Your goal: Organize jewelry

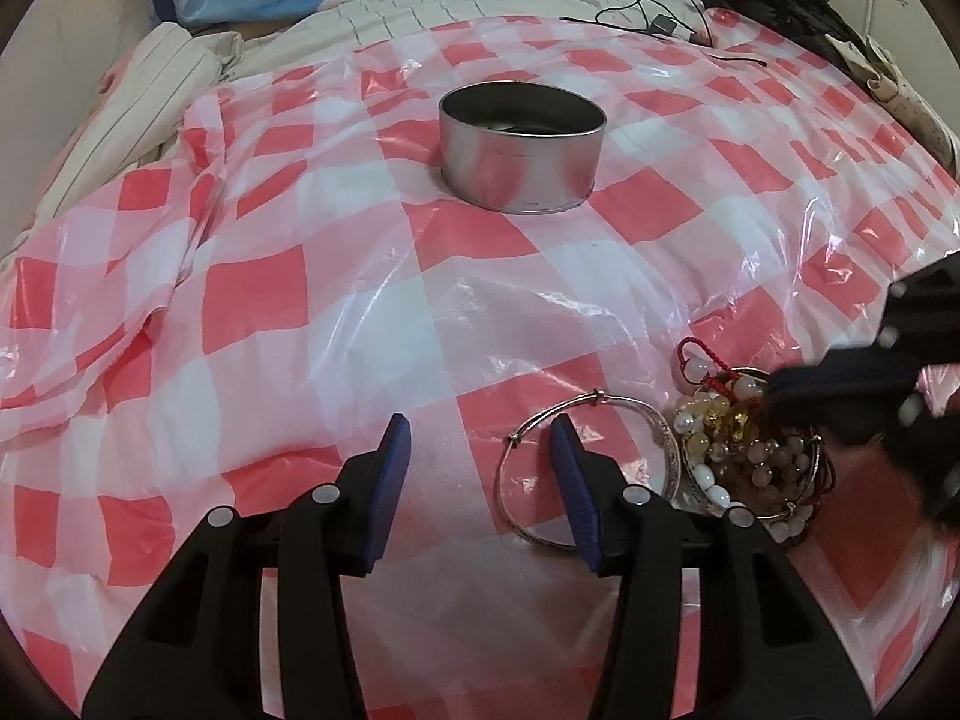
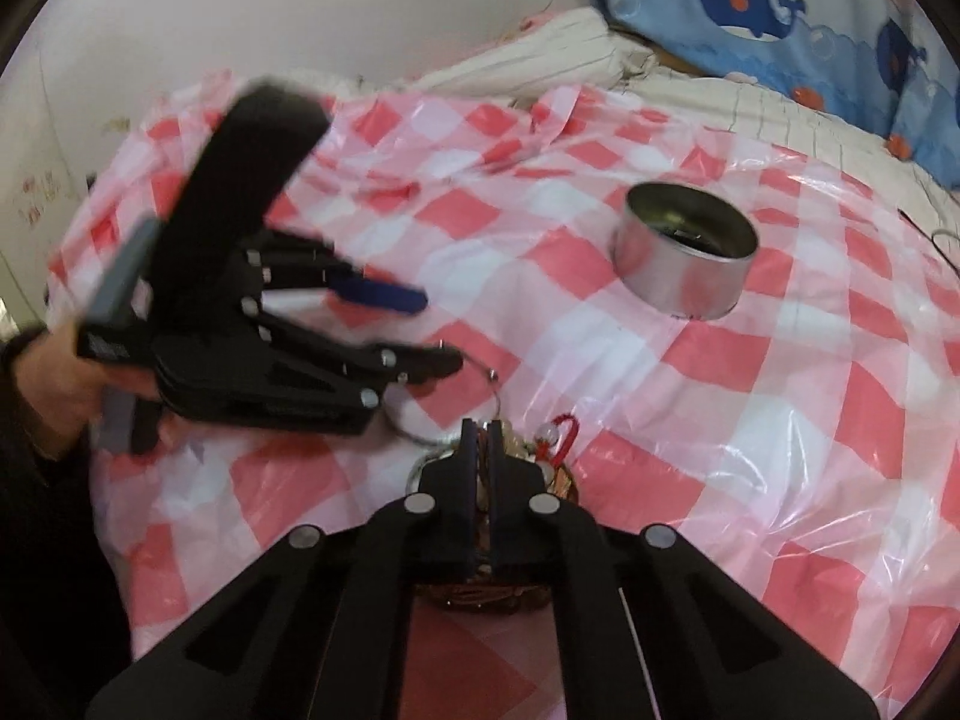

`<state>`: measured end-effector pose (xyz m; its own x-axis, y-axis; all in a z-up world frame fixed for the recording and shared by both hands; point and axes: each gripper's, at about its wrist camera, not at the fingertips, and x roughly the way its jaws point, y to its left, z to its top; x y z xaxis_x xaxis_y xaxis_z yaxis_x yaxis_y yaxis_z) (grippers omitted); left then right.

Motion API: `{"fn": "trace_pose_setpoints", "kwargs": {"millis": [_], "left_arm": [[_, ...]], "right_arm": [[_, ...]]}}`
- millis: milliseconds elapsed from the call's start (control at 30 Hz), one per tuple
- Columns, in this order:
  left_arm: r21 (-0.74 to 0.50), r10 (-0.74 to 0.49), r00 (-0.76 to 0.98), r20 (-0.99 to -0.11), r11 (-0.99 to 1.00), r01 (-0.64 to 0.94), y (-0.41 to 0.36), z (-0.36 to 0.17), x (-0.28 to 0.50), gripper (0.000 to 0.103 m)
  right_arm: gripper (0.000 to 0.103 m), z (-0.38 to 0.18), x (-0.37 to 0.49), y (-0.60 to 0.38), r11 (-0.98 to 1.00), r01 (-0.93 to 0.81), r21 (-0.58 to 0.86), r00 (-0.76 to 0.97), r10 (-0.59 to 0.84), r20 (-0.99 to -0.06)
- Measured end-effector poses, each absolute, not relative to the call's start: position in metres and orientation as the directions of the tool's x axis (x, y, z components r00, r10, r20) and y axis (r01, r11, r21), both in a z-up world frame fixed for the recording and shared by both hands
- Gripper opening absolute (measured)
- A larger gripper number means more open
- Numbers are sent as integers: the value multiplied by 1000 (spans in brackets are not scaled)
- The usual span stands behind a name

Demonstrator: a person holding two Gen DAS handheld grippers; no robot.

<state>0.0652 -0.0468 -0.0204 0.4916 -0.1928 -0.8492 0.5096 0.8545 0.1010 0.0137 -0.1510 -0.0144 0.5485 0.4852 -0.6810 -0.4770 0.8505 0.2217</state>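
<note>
A heap of bead bracelets (image 1: 744, 450) with a red cord charm lies on the checked sheet at the lower right of the left wrist view. A silver bangle (image 1: 591, 468) lies beside it. My left gripper (image 1: 480, 438) is open, its right finger over the bangle. My right gripper (image 2: 479, 429) has its jaws nearly closed right over the bead heap (image 2: 555, 450); I cannot tell whether it grips any beads. It shows blurred in the left wrist view (image 1: 774, 387). A round metal tin (image 1: 521, 147) stands open farther back, with something dark inside; it also shows in the right wrist view (image 2: 687, 258).
The red and white checked plastic sheet (image 1: 336, 300) covers a bed. Blue whale-print pillows (image 2: 780, 18) lie at the head. A black cable (image 1: 654, 6) and a dark bag (image 1: 774, 0) lie at the far right. Striped bedding (image 1: 138, 96) bunches at the left.
</note>
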Motion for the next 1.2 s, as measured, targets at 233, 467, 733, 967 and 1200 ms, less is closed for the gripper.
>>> {"fn": "trace_pose_setpoints", "kwargs": {"millis": [233,467,733,967,1200], "left_arm": [[52,-258,515,-817,858,511,-44,-9,65,46],[39,-326,488,-810,800,599,-71,-12,55,48],[49,-288,498,-818,827,560,-63,-12,63,51],[8,-276,451,-849,847,532,-44,-19,70,52],[39,-250,439,-863,833,552,-47,-24,65,23]], "right_arm": [[2,6,19,-196,845,-389,368,606,535,-588],[2,17,21,-228,848,-306,432,670,514,-535],[44,-1,25,-202,832,-377,406,549,554,-626],[57,-22,31,-174,849,-423,317,527,515,-676],[2,-19,33,-181,823,-425,377,517,562,-646]]}}
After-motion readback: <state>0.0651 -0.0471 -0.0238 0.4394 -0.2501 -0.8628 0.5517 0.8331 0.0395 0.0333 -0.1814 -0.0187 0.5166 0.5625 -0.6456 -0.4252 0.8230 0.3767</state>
